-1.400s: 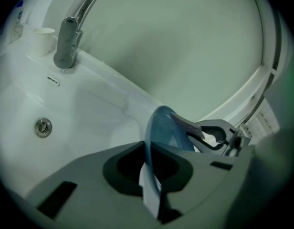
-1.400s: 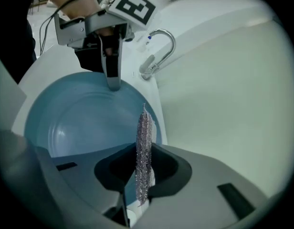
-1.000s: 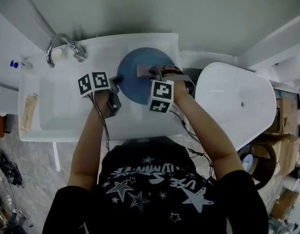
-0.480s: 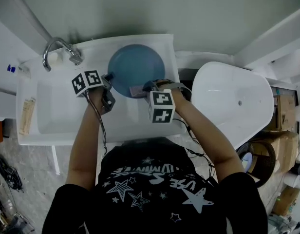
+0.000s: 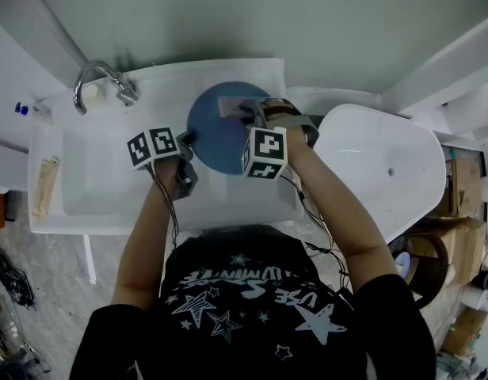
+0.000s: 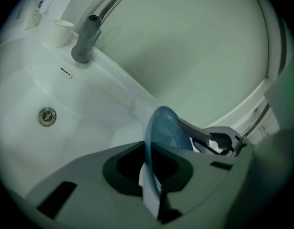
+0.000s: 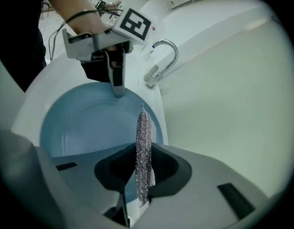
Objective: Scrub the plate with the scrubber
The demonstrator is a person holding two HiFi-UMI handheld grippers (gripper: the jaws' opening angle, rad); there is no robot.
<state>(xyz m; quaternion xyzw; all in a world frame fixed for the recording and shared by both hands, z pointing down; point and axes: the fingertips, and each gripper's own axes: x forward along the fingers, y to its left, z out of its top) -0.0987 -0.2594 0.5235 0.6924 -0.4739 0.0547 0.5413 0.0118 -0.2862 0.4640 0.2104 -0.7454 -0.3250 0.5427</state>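
The left claw [image 5: 186, 138] is clamped on the rim of the blue plate [image 5: 216, 137] over the sink [image 5: 93, 184]; the plate looks rigid and probably slippery. The right claw [image 5: 248, 113] pinches the thin, floppy scrubber [image 5: 230, 107] over the plate's far side.

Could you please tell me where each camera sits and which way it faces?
Head view: on the person's head, facing steeply down at the sink; arms, torso, left gripper, right gripper show.
Left gripper view: rides the left gripper, facing along jaws shut on the blue plate, toward the faucet; right gripper shows.
Right gripper view: rides the right gripper, facing along jaws clamping the scrubber toward the plate; left hand shows.
Shared: both gripper views show plate and faucet.
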